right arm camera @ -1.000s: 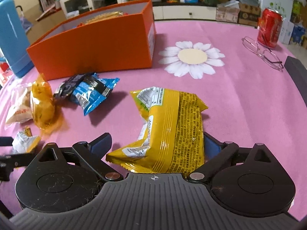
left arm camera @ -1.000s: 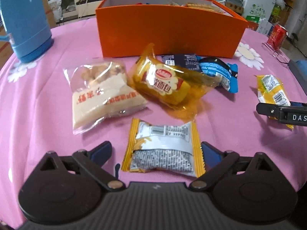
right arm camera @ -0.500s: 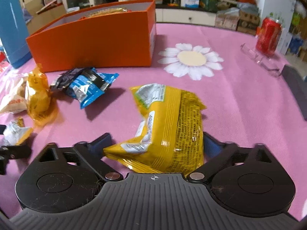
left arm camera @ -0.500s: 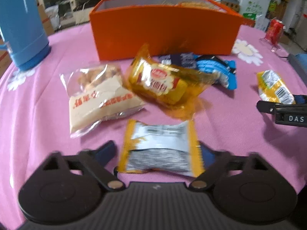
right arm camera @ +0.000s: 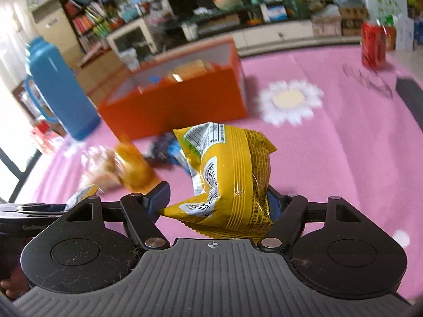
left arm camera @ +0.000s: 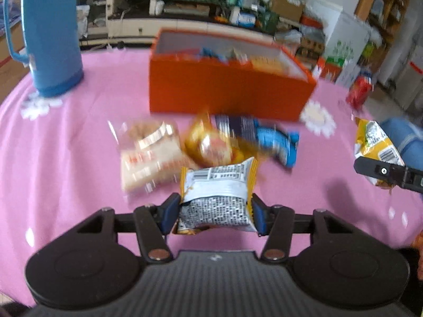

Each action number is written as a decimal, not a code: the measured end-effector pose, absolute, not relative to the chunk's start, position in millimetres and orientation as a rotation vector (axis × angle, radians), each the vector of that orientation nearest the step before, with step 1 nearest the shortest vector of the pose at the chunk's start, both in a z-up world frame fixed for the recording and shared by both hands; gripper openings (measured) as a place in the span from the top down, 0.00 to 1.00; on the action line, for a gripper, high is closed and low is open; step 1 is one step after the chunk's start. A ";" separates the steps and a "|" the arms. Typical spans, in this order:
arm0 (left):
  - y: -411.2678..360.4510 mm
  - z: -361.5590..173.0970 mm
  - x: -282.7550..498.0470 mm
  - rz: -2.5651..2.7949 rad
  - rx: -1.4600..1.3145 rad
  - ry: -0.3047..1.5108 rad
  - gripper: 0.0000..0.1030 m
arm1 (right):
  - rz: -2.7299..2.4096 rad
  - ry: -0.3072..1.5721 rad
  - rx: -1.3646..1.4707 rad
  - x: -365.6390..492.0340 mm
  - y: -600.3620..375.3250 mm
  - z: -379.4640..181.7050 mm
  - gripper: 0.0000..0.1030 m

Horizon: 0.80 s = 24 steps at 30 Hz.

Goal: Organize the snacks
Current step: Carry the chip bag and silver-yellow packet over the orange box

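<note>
My left gripper [left arm camera: 215, 211] is shut on a yellow-and-white snack packet [left arm camera: 216, 198] and holds it above the pink tablecloth. My right gripper [right arm camera: 219, 203] is shut on a yellow snack bag [right arm camera: 230, 174], also lifted; that bag shows at the right of the left wrist view [left arm camera: 375, 145]. The orange box [left arm camera: 227, 89] stands behind with several snacks inside; it also shows in the right wrist view [right arm camera: 179, 100]. A clear peanut pack [left arm camera: 150, 155], an orange-wrapped bun [left arm camera: 211, 145] and a blue packet [left arm camera: 275, 140] lie in front of the box.
A blue thermos [left arm camera: 50, 37] stands at the back left. A red can [right arm camera: 374, 43] and glasses [right arm camera: 370, 82] are at the far right. A dark object [right arm camera: 409, 97] lies at the table's right edge. Shelves and boxes fill the room behind.
Both grippers closed on their packets and lifted them off the table. Both views rose and now look down into the orange box.
</note>
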<state>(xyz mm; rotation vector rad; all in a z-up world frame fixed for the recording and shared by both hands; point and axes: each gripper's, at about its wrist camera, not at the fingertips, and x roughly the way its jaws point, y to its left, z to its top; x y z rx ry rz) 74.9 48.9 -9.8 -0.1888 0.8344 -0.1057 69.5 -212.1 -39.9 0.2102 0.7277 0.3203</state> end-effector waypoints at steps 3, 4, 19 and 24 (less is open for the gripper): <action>60.0 15.4 100.1 -0.107 -0.197 0.774 0.47 | 0.372 0.659 0.210 82.0 -202.4 -11.4 0.42; 63.2 23.2 111.4 -0.101 -0.193 0.755 0.47 | 0.386 0.640 0.204 89.3 -198.4 -3.4 0.42; 90.2 26.5 312.8 -0.008 -0.148 0.657 0.30 | 0.479 0.613 -0.002 307.5 -74.3 -4.2 0.40; 96.1 34.2 300.0 -0.015 -0.149 0.617 0.26 | 0.507 0.617 0.008 319.5 -71.8 -9.1 0.32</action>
